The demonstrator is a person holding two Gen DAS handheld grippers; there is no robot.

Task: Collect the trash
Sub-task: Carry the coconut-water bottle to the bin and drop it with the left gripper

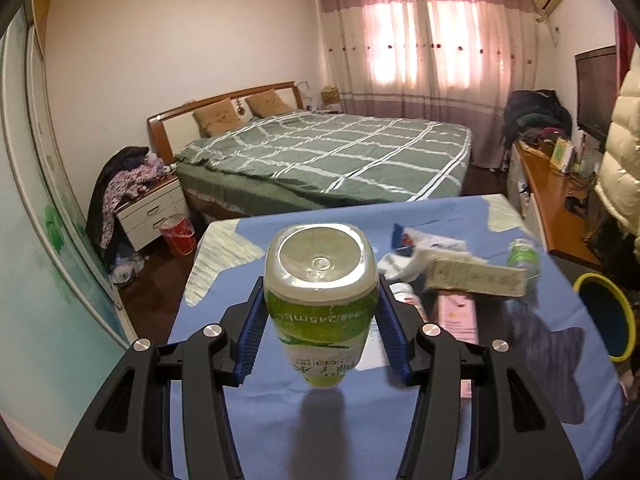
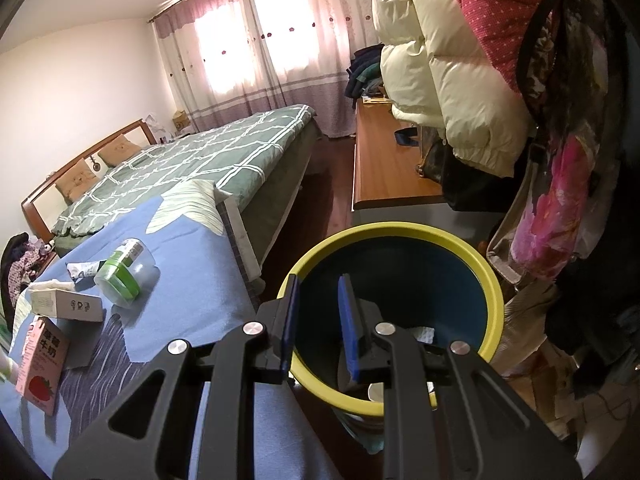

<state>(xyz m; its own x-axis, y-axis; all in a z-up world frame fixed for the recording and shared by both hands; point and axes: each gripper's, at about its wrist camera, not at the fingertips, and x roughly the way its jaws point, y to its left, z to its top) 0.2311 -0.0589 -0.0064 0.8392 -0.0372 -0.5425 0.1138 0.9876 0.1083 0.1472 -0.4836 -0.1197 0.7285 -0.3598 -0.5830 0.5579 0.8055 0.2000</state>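
Observation:
My left gripper (image 1: pixel 320 320) is shut on a green-labelled plastic bottle (image 1: pixel 320 280), held bottom-forward above the blue tablecloth (image 1: pixel 280 420). On the table lie a pink strawberry milk carton (image 2: pixel 40 364), a beige box (image 2: pixel 66 304), a crumpled wrapper (image 1: pixel 428 244) and a second green-labelled bottle (image 2: pixel 124 270). My right gripper (image 2: pixel 318 320) is open and empty over the mouth of the yellow-rimmed blue trash bin (image 2: pixel 494 280), which stands right of the table. White scraps (image 2: pixel 424 334) lie at the bin's bottom.
A bed with a green checked cover (image 1: pixel 328 152) stands beyond the table. A wooden bench (image 2: pixel 384 168) and hanging coats (image 2: pixel 440 60) are right of the bin. A nightstand (image 1: pixel 152 212) and a red basket (image 1: pixel 178 234) stand at the left.

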